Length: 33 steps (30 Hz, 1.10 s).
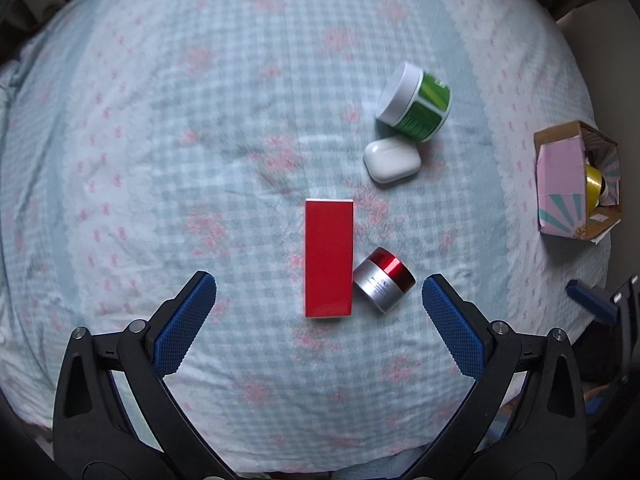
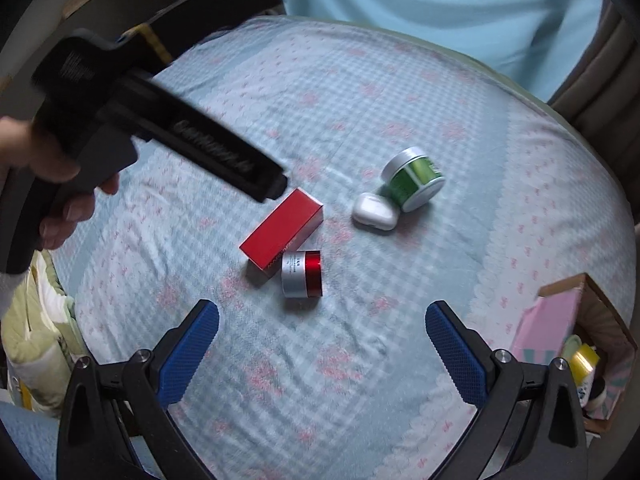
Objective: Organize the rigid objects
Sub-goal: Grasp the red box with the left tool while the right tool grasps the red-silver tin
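A red box (image 1: 329, 258) lies flat on the checked bedspread, with a silver jar with a red lid (image 1: 384, 279) on its side touching its right edge. Farther off lie a white earbud case (image 1: 392, 159) and a green-labelled jar with a white lid (image 1: 416, 103), tipped on its side. My left gripper (image 1: 319, 294) is open and empty, its blue pads either side of the red box's near end, above it. My right gripper (image 2: 322, 322) is open and empty, nearer than the silver jar (image 2: 302, 279), red box (image 2: 282, 233), case (image 2: 374, 209) and green jar (image 2: 414, 178).
A pink cardboard box (image 1: 560, 184) with a yellow item inside stands open at the bed's right edge, also in the right wrist view (image 2: 560, 320). The left gripper's black body and the hand holding it (image 2: 132, 120) hang over the left of the bed. A quilt (image 2: 36, 340) lies at lower left.
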{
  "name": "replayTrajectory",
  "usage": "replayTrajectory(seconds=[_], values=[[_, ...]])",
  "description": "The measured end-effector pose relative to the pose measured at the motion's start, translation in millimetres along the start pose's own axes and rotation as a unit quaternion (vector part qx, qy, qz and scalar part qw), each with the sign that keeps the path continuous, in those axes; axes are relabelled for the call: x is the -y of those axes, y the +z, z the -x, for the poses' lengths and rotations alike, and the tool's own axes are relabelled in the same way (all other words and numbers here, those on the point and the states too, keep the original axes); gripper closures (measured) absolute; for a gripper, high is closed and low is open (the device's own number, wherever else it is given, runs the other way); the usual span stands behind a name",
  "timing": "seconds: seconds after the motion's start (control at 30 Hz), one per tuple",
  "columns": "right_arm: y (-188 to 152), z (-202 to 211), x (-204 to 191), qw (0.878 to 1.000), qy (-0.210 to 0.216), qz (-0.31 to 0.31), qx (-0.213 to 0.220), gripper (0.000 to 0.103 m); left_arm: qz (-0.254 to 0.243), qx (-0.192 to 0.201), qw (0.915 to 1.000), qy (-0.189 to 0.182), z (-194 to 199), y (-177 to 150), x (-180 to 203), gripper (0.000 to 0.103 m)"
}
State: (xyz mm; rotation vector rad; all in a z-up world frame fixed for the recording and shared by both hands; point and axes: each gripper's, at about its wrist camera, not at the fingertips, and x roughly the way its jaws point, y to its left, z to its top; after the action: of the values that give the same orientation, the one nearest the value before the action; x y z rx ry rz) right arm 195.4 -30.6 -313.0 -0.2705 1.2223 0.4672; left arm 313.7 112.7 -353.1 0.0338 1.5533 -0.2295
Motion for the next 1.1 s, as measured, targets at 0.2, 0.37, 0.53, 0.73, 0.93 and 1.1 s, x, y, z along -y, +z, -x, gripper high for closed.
replayTrajectory(seconds=[0.2, 0.37, 0.53, 0.73, 0.93, 1.1], values=[[-7.4, -53.0, -6.8, 1.000, -0.012, 0.016, -0.017, 0.008, 0.003, -0.056, 0.9984, -0.003, -57.3, 18.3, -1.5, 0.010], [-7.8, -90.8, -12.1, 0.999, -0.009, 0.025, -0.018, 0.017, 0.006, -0.091, 0.9958, -0.004, -93.7, 26.9, -4.3, 0.024], [-0.4, -116.0, -10.1, 1.000, -0.004, 0.007, -0.009, 0.027, 0.001, -0.112, 0.9936, -0.011, -113.3, 28.2, -1.5, 0.034], [1.8, -135.2, -9.5, 1.000, 0.004, 0.001, -0.004, 0.036, 0.009, -0.127, 0.9916, -0.021, -125.9, 23.9, -1.1, 0.047], [3.3, -142.7, -9.3, 1.000, 0.009, -0.005, -0.002, 0.047, 0.007, -0.132, 0.9910, -0.020, -130.3, 21.4, -2.1, 0.050], [8.8, -150.6, -11.6, 1.000, 0.015, -0.009, -0.007, 0.064, -0.004, -0.131, 0.9911, -0.022, -134.2, 34.3, 1.9, 0.060]])
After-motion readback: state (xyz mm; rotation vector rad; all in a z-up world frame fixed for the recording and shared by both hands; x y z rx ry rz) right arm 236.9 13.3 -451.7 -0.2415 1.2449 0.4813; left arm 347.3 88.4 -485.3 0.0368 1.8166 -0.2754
